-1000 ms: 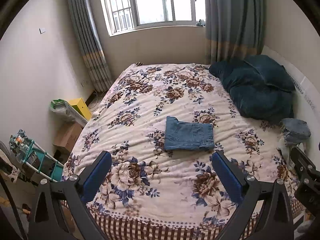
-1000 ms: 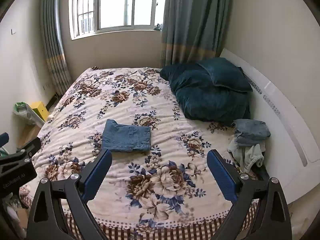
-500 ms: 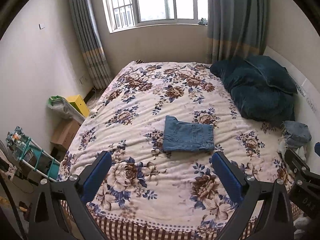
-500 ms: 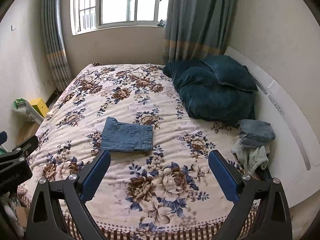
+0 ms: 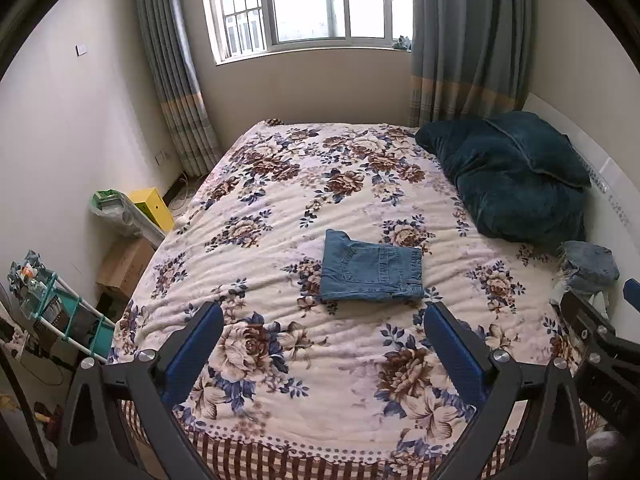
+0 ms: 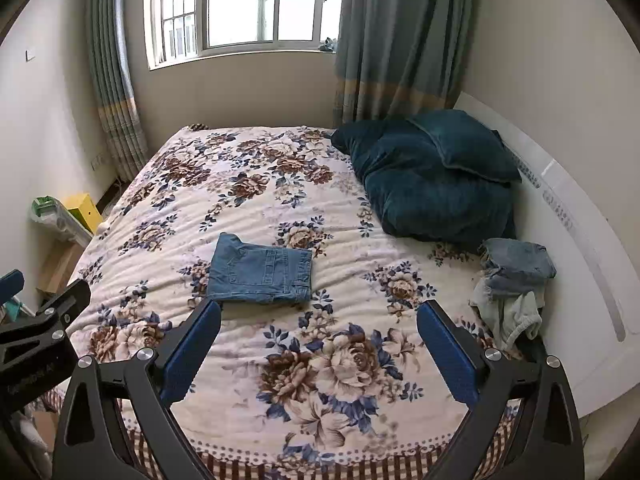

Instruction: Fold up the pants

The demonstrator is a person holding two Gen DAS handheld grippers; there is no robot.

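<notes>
Left wrist view: the left tongs [image 5: 322, 322] hang over the near edge of the bed [image 5: 280, 360], their blue-padded fingers [image 5: 196, 344] spread wide with nothing between them. At the near right of that view a part of the right tongs [image 5: 600, 344] shows, black with a blue tip. In the right wrist view the right tongs [image 6: 318, 320] are likewise spread wide and empty above the near part of the floral bedspread [image 6: 340, 368], and the left tongs appear at the near left edge. Just beyond the fingertips, on the middle of the bed, lie the folded pants [image 5: 372, 267], blue denim in a flat, neat rectangle with a back pocket facing up; neither pair of tongs touches them. In the right wrist view the pants [image 6: 261, 270] sit just past the left finger. On the right side of the bed, against the white headboard [image 6: 576, 248], rests a crumpled heap of clothes [image 6: 514, 280], denim over a pale garment. Farther along that side are dark teal pillows [image 5: 516, 188], stacked. To the left, on the floor, stand a teal rack [image 5: 60, 320], a cardboard box [image 5: 126, 266] and a yellow box [image 5: 154, 206]. At the far wall, a window [image 5: 304, 4] between grey-blue curtains [image 5: 468, 40].
</notes>
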